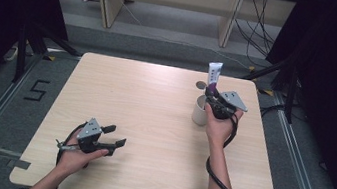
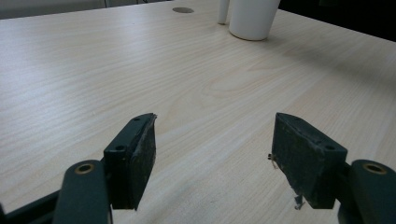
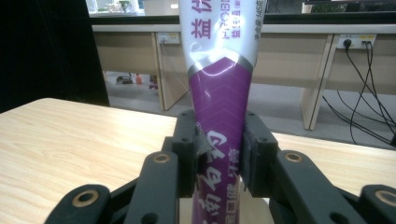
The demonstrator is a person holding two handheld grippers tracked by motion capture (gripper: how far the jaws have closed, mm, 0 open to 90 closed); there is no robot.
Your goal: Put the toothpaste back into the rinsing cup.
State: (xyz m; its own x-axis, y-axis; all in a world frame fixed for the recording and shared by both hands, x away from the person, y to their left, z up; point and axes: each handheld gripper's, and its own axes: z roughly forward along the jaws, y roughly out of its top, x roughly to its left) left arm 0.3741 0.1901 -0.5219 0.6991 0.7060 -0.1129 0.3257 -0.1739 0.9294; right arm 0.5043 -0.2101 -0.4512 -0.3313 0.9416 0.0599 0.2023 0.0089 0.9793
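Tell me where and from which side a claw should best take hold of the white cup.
Probably grip the white cup by its wall near the rim, coming in level from its left, open-table side. It stands upright and round, and the right claw with the toothpaste tube crowds its top and right. The left claw is open and has a free path.

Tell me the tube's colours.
The tube is white above and purple below, with white lettering; the right gripper view shows it best.

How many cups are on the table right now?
1. A white cup stands on the table toward its far right, just beside the right gripper, which holds a purple and white tube upright. Nothing suggests another cup hidden behind it.
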